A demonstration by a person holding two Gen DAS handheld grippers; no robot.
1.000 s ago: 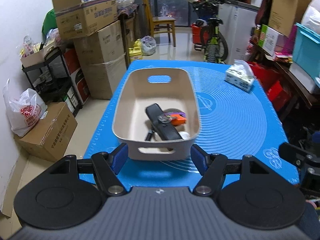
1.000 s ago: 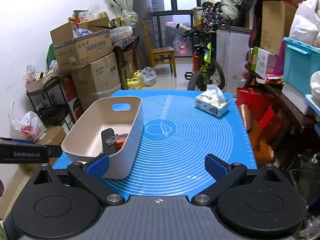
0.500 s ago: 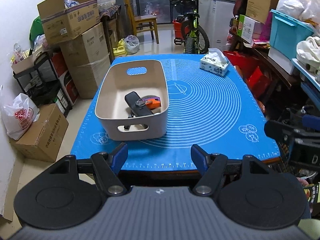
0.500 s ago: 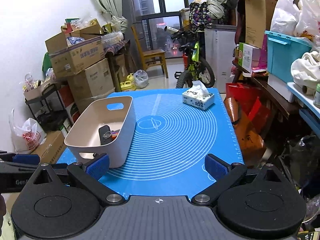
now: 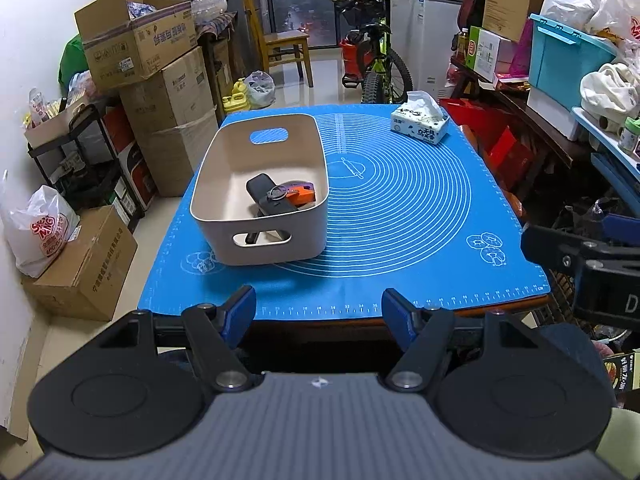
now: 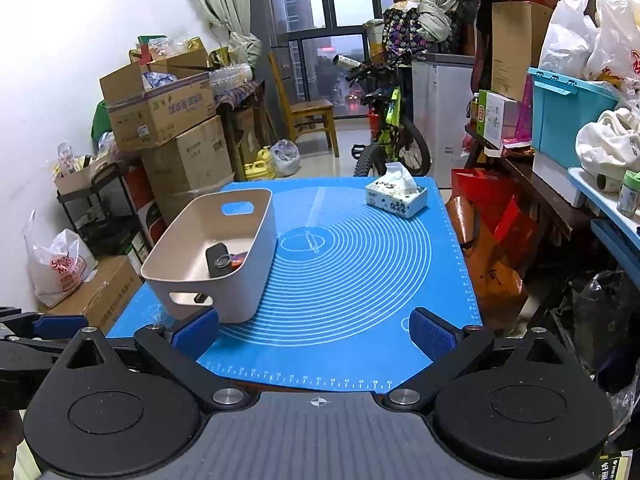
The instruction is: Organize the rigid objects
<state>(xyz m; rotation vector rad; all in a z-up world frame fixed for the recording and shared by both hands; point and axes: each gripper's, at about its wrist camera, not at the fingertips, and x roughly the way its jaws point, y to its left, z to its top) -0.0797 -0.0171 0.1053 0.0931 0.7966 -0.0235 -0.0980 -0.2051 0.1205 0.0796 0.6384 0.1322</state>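
Blue mat (image 5: 400, 200), beige bin (image 5: 260, 216) half hiding black and orange items, both jaws wide, empty.

Stacked cardboard boxes (image 5: 156, 64) line the white left wall; a bicycle (image 6: 390, 128) stands before the dusk-lit window (image 5: 302, 0).

Bright, sharp views; fisheye-bent edges, perhaps overhead-lit.

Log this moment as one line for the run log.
left hand-held gripper: open, empty | right hand-held gripper: open, empty | beige bin: on blue mat, holds black case, orange item
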